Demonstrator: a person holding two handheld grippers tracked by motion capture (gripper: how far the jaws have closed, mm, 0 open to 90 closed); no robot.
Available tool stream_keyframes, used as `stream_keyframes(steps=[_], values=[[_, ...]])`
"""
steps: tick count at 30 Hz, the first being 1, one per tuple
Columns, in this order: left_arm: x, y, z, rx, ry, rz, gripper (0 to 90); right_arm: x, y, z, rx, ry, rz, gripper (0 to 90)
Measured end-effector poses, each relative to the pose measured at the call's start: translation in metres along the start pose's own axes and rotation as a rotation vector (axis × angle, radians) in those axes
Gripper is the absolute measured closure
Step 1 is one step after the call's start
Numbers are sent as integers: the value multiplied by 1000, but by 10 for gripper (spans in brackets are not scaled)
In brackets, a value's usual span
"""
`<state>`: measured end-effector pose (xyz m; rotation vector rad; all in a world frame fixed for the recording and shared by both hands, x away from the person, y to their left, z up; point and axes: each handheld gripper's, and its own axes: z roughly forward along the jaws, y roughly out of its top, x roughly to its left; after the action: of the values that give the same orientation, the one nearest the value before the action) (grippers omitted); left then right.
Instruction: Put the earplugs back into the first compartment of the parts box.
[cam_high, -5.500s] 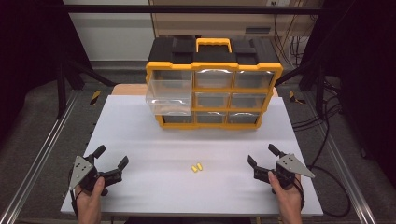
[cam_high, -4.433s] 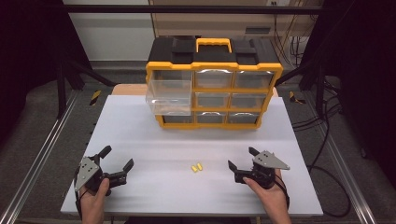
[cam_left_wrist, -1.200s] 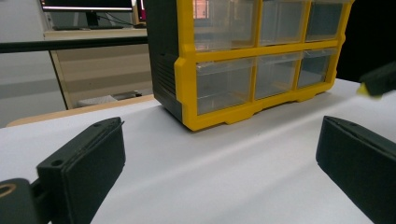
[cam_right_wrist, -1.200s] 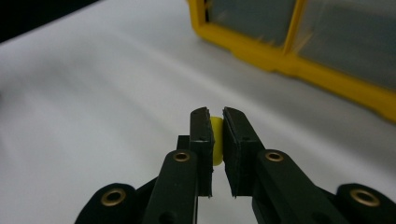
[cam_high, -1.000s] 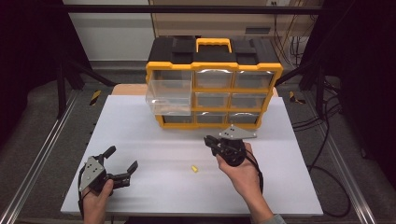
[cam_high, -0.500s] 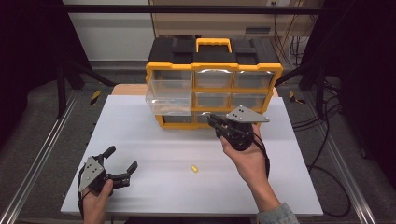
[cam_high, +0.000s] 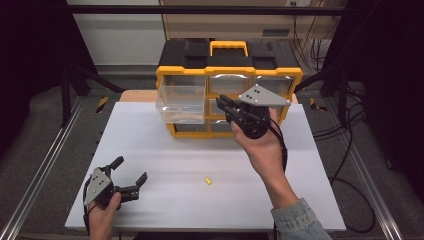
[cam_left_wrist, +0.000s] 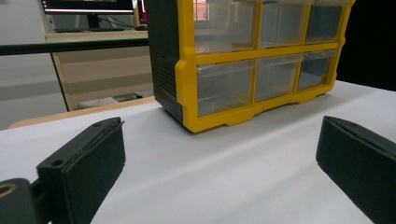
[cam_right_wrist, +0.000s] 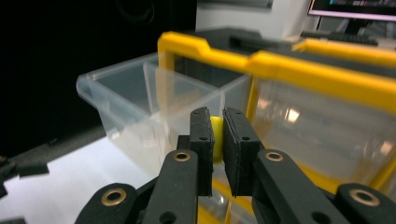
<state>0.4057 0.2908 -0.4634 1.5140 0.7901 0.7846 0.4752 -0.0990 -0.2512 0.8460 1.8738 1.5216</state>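
A yellow-and-black drawer organizer stands at the back of the white table, its upper left clear drawer pulled out. My right gripper is raised in front of the organizer, just right of that drawer. It is shut on a small yellow piece, and the open drawer lies just beyond its fingertips. A second small yellow piece lies on the table near the front. My left gripper rests open at the front left, its jaws wide apart, facing the organizer.
Metal rails run along both sides of the table, and black frame legs stand at the back corners. Cables trail off the right side. A wooden board lies behind the table's back left edge.
My right gripper closed on one of the two yellow pieces near the front and carried it up and back to the organizer's open drawer. The left gripper hardly moved.
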Motion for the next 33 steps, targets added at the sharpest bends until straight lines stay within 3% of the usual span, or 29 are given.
stream_keyframes(steps=[3, 11, 17, 26, 28, 33], values=[[0, 0, 0, 2, 0, 0, 10, 2, 12, 4, -32, 16, 15, 827], [0, 0, 0, 2, 0, 2, 10, 10, 26, 20, -53, 53, 25, 824], [0, 0, 0, 2, -1, 1, 10, 16, 34, 35, -44, 72, 23, 822], [0, 0, 0, 1, -1, -2, 10, 27, 47, 52, 5, 86, -21, 811], [0, 0, 0, 0, -2, -2, 10, 30, 49, 55, 23, 99, -34, 788], [1, 0, 0, 0, -1, -3, 10, 30, 51, 54, 5, 94, -35, 618]])
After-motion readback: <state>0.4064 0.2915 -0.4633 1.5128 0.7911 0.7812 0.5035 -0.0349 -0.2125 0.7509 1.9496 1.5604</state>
